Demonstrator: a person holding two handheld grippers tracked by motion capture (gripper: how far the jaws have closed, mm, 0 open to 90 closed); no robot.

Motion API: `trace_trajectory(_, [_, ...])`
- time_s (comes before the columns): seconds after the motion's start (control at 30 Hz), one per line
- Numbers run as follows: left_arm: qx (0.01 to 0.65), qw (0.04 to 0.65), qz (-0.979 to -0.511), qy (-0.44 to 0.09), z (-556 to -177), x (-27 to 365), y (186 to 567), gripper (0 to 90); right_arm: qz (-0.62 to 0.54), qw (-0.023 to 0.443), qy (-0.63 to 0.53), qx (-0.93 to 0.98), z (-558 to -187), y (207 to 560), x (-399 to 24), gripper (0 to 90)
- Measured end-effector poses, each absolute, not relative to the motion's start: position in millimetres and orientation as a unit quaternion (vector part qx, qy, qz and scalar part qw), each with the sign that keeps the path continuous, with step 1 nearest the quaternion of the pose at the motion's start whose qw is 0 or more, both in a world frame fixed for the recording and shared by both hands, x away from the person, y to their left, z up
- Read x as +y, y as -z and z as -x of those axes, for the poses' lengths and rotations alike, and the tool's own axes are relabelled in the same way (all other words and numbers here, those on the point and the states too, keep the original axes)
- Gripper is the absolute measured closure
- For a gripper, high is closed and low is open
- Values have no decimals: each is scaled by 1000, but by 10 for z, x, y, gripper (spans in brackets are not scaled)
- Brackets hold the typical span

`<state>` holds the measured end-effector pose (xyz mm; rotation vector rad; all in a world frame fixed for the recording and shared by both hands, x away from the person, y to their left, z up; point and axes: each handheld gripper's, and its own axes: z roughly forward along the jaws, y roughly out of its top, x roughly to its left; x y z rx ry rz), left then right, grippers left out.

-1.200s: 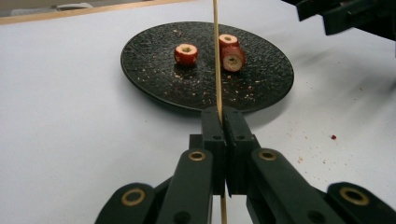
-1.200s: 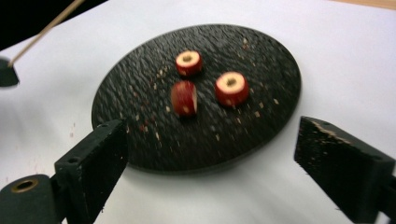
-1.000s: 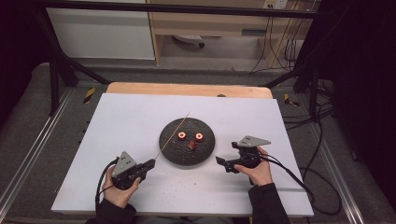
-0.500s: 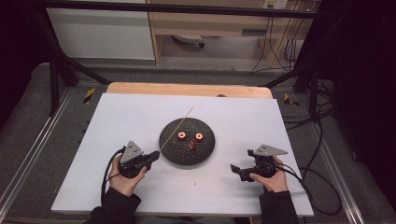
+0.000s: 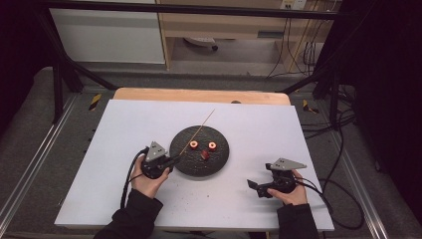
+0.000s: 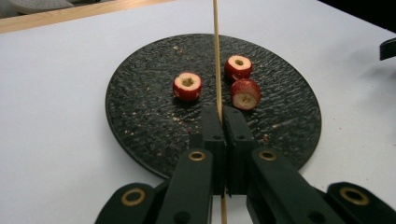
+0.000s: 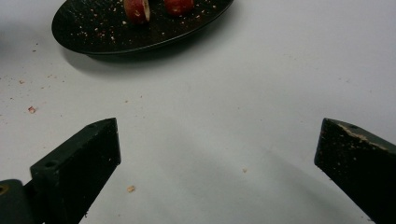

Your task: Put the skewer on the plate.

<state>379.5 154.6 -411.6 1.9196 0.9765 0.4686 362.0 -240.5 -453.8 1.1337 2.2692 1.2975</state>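
A round black plate point(image 5: 199, 163) point(image 6: 140, 116) sits mid-table with three red hollowed fruit pieces point(image 5: 193, 145) point(image 6: 187, 86) on it. A thin wooden skewer point(image 5: 201, 128) point(image 6: 216, 56) slants across the plate's left half. At the plate's left edge, my left gripper point(image 5: 175, 159) point(image 6: 219, 114) is shut on the skewer's near end. My right gripper point(image 5: 253, 185) point(image 7: 217, 140) rests low over the white tabletop to the plate's right and front. Its jaws have just been opening and stand wide apart with nothing between them. The plate's rim point(image 7: 102, 32) shows ahead of it.
The white table top point(image 5: 298, 139) ends in a wooden strip point(image 5: 199, 94) at the far side. Crumbs point(image 7: 31, 110) lie on the white surface near the plate. Black frame legs and cables point(image 5: 328, 124) stand beside the table.
My left hand has moved up and right, in to the plate's left edge. My right hand has drawn away from the plate, to the right and toward the front edge.
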Motion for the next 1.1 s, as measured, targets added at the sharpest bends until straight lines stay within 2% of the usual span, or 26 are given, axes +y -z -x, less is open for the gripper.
trace_trajectory(0.7, [425,364,-808,-186,-3984,1203,4385,884,-399,144,-454,783,-3618,4561,-2450,13])
trace_trajectory(1.1, [425,353,-813,-185,-3979,1194,4394,880,-403,142,-453,783,-3616,4561,-2451,14])
